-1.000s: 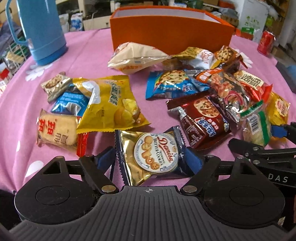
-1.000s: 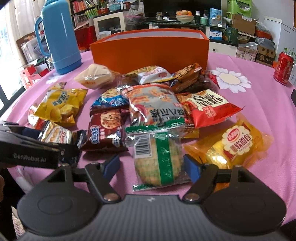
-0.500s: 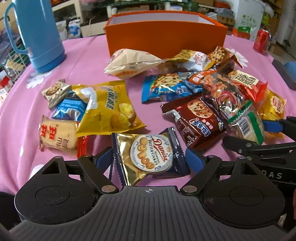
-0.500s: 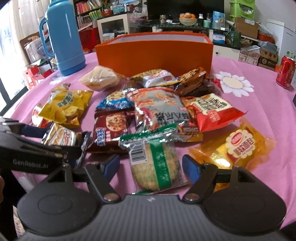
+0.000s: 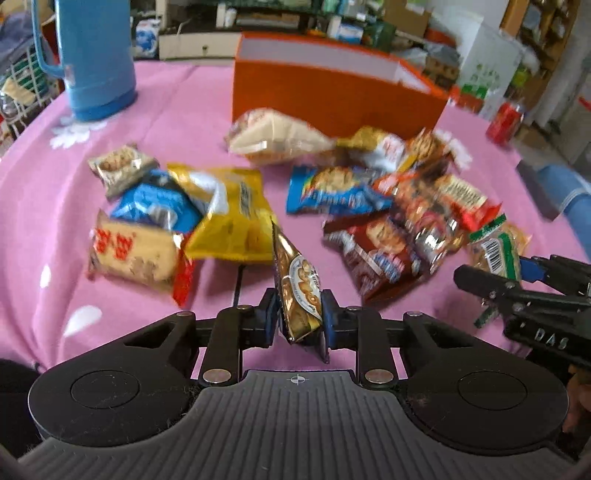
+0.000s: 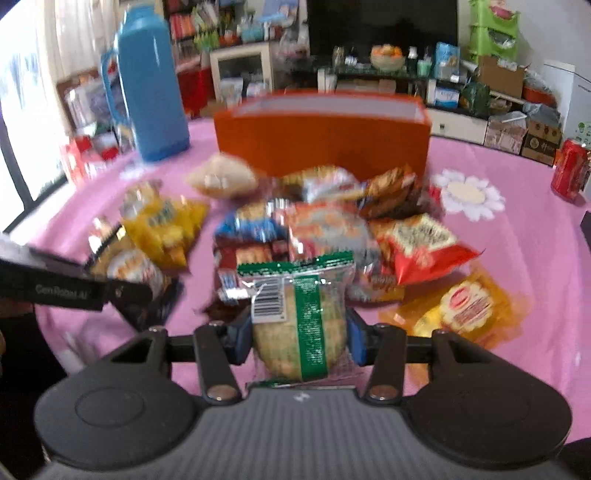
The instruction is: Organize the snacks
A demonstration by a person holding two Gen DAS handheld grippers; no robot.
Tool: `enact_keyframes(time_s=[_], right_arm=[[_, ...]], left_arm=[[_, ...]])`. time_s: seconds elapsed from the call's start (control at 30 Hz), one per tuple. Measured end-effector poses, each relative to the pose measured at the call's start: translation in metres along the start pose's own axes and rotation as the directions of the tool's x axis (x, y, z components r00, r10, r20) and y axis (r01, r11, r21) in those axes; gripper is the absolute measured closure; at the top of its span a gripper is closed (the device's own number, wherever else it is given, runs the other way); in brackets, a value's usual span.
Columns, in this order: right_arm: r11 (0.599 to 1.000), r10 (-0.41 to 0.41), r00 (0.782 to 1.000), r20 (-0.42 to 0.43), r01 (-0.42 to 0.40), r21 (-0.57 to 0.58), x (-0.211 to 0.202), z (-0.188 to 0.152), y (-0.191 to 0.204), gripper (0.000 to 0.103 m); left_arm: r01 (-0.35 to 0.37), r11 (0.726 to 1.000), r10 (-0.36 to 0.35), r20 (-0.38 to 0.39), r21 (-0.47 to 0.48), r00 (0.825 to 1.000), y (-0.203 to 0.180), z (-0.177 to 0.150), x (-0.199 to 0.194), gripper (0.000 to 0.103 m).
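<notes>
cookie packet (image 5: 298,291) | pinched upright | left hand-held gripper (image 5: 298,319)

A box (image 5: 332,92) stands at upper centre of the left wrist view, a flask (image 5: 96,59) at upper left, a can (image 5: 504,118) at upper right; snack packets (image 5: 229,214) lie scattered below the box.

Lived-in home: dark TV (image 6: 380,33), fruit bowl (image 6: 386,61), stacked cartons (image 6: 524,133), pink floral tablecloth (image 6: 517,236).
</notes>
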State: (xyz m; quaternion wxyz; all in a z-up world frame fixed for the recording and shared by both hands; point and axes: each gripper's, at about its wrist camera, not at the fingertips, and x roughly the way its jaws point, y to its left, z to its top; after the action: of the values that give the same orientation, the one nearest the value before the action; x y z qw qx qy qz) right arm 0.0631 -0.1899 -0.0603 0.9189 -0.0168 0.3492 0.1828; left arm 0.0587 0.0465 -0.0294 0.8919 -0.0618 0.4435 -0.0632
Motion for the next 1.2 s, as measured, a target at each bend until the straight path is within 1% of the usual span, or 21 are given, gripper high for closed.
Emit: enact_keyframes(time_s=[0.07,0.17,0.27,0.37,0.5,0.53,0.6,0.67,0.7,0.73,0.77,0.8,0.83,0.9,0.93,0.97,1.0,1.07,1.13,1.2], right_arm=[[1.000,0.006,1.000,0.030,-0.007,0.027,-0.008,0.008,-0.005,0.054],[0.996,0.025,0.998,0.064,-0.030,0.079,-0.010,0.025,-0.017,0.054],[0.996,0.018,0.995,0.095,-0.026,0.084,0.002,0.054,-0.029,0.054],[0.996,0.015,0.990,0.142,-0.027,0.084,0.018,0.089,-0.040,0.054],[0.999,-0.030,0.976,0.214,0.020,0.049,0.053,0.151,-0.056,0.054],[0.999,-0.038,0.974,0.224,0.030,0.041,0.065,0.166,-0.060,0.053],[0.999,-0.050,0.973,0.224,0.046,0.021,0.090,0.190,-0.067,0.053],[0.999,-0.049,0.978,0.203,0.047,0.016,0.117,0.205,-0.074,0.052],[0.999,-0.047,0.981,0.191,0.044,0.018,0.132,0.209,-0.077,0.048],[0.999,-0.041,0.983,0.177,0.038,0.018,0.145,0.213,-0.080,0.045],[0.999,-0.039,0.986,0.165,0.036,0.020,0.156,0.215,-0.081,0.038],[0.999,-0.042,0.986,0.161,0.039,0.023,0.163,0.216,-0.083,0.036],[0.999,-0.040,0.986,0.160,0.037,0.025,0.166,0.217,-0.083,0.036],[1.000,-0.016,0.982,0.191,0.011,0.028,0.155,0.214,-0.082,0.032],[1.000,-0.011,0.977,0.211,0.005,0.028,0.145,0.210,-0.082,0.030],[1.000,-0.010,0.973,0.230,0.003,0.031,0.134,0.204,-0.082,0.025],[0.999,-0.008,0.970,0.242,-0.001,0.036,0.124,0.199,-0.082,0.018],[0.999,0.002,0.968,0.250,-0.014,0.046,0.102,0.183,-0.081,0.018],[0.998,0.002,0.972,0.236,-0.016,0.056,0.083,0.162,-0.079,0.017],[0.997,0.000,0.977,0.213,-0.015,0.072,0.065,0.137,-0.076,0.013]], left_arm=[[0.002,1.000,-0.002,0.020,-0.012,1.000,0.001,0.009,-0.004,0.103],[0.036,0.999,-0.035,0.070,-0.022,0.997,0.001,0.036,-0.008,0.103],[0.066,0.998,-0.062,0.119,-0.026,0.991,-0.001,0.075,-0.004,0.103],[0.071,0.997,-0.066,0.181,-0.024,0.981,-0.004,0.127,0.008,0.103],[0.067,0.998,-0.061,0.246,-0.018,0.967,-0.009,0.191,0.030,0.103],[0.054,0.998,-0.048,0.255,-0.018,0.966,-0.010,0.206,0.039,0.103],[0.040,0.999,-0.035,0.256,-0.015,0.966,-0.011,0.229,0.060,0.103],[0.032,0.999,-0.028,0.248,-0.011,0.968,-0.010,0.244,0.082,0.103],[0.019,1.000,-0.015,0.238,-0.015,0.971,-0.008,0.250,0.096,0.103],[0.011,1.000,-0.006,0.225,-0.020,0.974,-0.006,0.254,0.107,0.089],[0.000,1.000,0.006,0.214,-0.028,0.977,-0.004,0.255,0.116,0.074],[-0.014,0.999,0.021,0.213,-0.036,0.977,-0.002,0.255,0.121,0.074],[-0.020,0.999,0.027,0.218,-0.036,0.976,0.000,0.252,0.122,0.074],[-0.011,0.999,0.020,0.239,-0.039,0.971,0.003,0.242,0.113,0.069],[-0.006,0.999,0.016,0.253,-0.041,0.967,0.006,0.233,0.104,0.060],[-0.006,0.999,0.016,0.261,-0.039,0.965,0.008,0.221,0.095,0.055],[-0.011,0.999,0.019,0.266,-0.034,0.964,0.009,0.210,0.086,0.054],[-0.031,0.999,0.035,0.267,-0.021,0.963,0.011,0.186,0.068,0.052],[-0.059,0.998,0.061,0.262,-0.017,0.963,0.014,0.157,0.048,0.050],[-0.092,0.996,0.093,0.246,-0.016,0.965,0.016,0.124,0.030,0.049]])
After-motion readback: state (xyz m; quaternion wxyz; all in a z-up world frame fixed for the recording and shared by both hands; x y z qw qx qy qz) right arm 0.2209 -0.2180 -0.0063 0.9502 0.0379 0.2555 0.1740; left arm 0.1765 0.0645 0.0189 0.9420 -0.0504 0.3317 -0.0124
